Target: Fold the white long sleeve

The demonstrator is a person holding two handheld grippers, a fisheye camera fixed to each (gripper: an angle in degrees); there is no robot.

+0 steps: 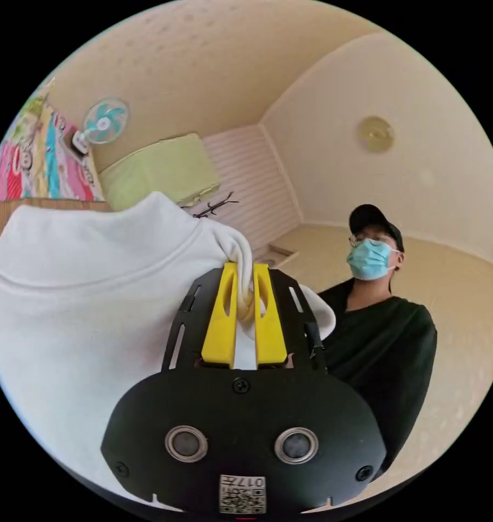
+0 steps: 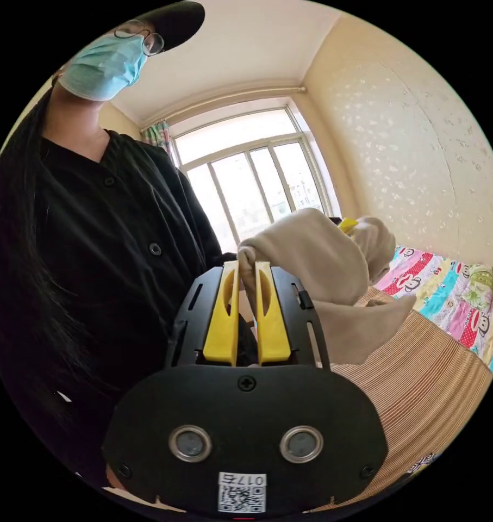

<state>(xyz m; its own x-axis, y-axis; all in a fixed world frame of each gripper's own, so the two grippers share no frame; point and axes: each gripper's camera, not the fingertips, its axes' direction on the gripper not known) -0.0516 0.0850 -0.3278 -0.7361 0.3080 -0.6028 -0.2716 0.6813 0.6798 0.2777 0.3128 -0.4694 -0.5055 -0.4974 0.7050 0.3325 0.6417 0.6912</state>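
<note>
Two tools, left tool and right tool, each clamp the one white long sleeve.

In the left gripper view we see a wall fan with teal blades at the upper left, and below it to the right a pale green cabinet. A bright cartoon-print cloth runs down the far left edge. A round ceiling lamp sits at the upper right, and a person in a black top stands at the right of the frame. In the right gripper view we find a large window at centre top, a patterned curtain just left of it, a striped brown mat at the lower right, and a cartoon-print sheet beyond it.
</note>
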